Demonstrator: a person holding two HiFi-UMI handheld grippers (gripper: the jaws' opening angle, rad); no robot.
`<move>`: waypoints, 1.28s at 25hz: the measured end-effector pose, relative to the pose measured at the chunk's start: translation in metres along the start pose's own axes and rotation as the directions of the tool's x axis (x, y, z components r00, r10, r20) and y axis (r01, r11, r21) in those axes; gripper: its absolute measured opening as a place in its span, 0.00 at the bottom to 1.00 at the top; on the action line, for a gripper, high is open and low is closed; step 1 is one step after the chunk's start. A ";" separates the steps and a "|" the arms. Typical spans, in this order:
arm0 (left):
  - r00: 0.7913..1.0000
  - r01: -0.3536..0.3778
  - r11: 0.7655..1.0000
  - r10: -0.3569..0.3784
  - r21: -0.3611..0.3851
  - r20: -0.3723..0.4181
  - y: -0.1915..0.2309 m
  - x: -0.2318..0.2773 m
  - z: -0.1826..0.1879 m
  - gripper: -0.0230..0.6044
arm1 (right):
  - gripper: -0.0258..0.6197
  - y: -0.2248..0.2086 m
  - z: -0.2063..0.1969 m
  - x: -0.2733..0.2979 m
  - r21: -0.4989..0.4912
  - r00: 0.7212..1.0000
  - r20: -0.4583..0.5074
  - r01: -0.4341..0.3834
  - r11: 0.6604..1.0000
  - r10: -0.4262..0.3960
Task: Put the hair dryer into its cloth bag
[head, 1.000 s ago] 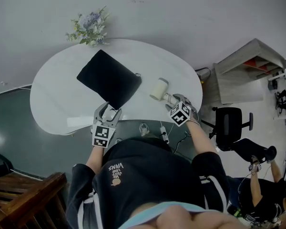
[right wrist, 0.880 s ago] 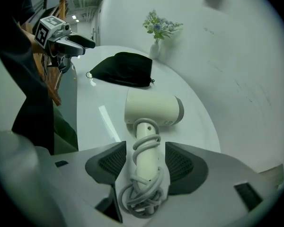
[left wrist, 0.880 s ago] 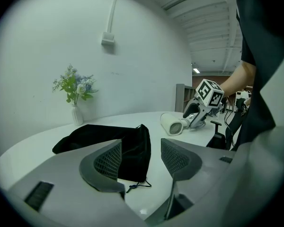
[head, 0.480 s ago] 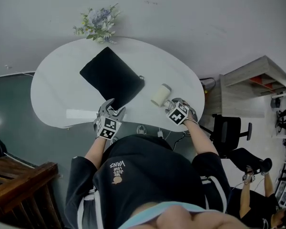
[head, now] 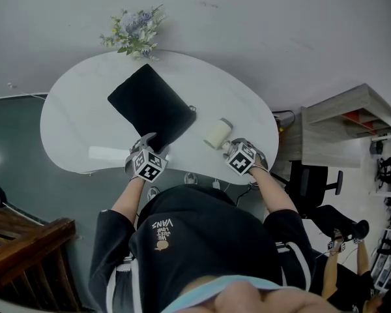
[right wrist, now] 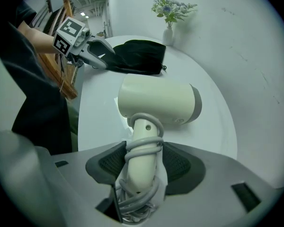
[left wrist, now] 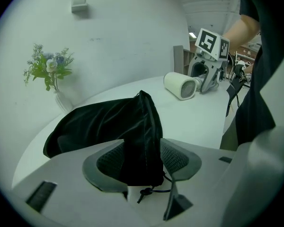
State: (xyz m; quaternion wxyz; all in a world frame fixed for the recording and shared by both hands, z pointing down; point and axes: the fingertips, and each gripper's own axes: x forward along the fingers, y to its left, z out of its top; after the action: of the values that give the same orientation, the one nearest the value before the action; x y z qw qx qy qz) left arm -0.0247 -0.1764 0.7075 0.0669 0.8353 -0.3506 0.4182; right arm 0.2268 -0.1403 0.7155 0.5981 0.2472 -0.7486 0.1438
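A black cloth bag (head: 150, 107) lies flat on the white oval table (head: 72, 119). My left gripper (head: 150, 151) is shut on the bag's near corner by the drawstring; in the left gripper view the cloth (left wrist: 132, 141) is pinched between the pads (left wrist: 177, 156). The cream hair dryer (head: 216, 134) lies right of the bag, its grey cord wound round the handle. My right gripper (head: 233, 150) is shut on that handle (right wrist: 142, 160), and the dryer's barrel (right wrist: 158, 100) points left across the table.
A vase of flowers (head: 131, 33) stands at the table's far edge. Right of the table are a wooden cabinet (head: 342, 132) and a black office chair (head: 319, 178). A wooden chair (head: 23, 253) stands at the lower left. A person sits at the lower right.
My left gripper moved forward from the table's near edge and shut on the bag's corner. The right gripper stayed shut on the dryer's handle, shifted slightly toward me.
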 end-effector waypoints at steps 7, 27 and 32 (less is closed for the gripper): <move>1.000 0.029 0.998 -0.030 -0.051 -0.003 0.001 0.001 0.002 0.39 | 0.40 -0.003 0.000 0.001 0.034 1.000 0.023 -0.017 0.999 0.016; 0.994 0.101 0.983 -0.093 -0.151 0.059 0.003 -0.011 0.012 0.10 | 0.40 -0.002 -0.002 0.001 0.115 0.999 0.046 0.007 0.993 -0.013; 0.993 0.099 0.975 -0.084 -0.199 0.080 0.010 -0.017 0.014 0.09 | 0.40 -0.002 -0.002 0.002 0.158 0.997 0.068 0.029 0.987 -0.040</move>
State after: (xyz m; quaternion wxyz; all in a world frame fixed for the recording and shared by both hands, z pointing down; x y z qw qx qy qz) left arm -0.0286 -0.1810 0.6839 0.1581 0.8537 -0.3547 0.3469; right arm 0.2297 -0.1416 0.7177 0.5525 0.3114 -0.7512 0.1829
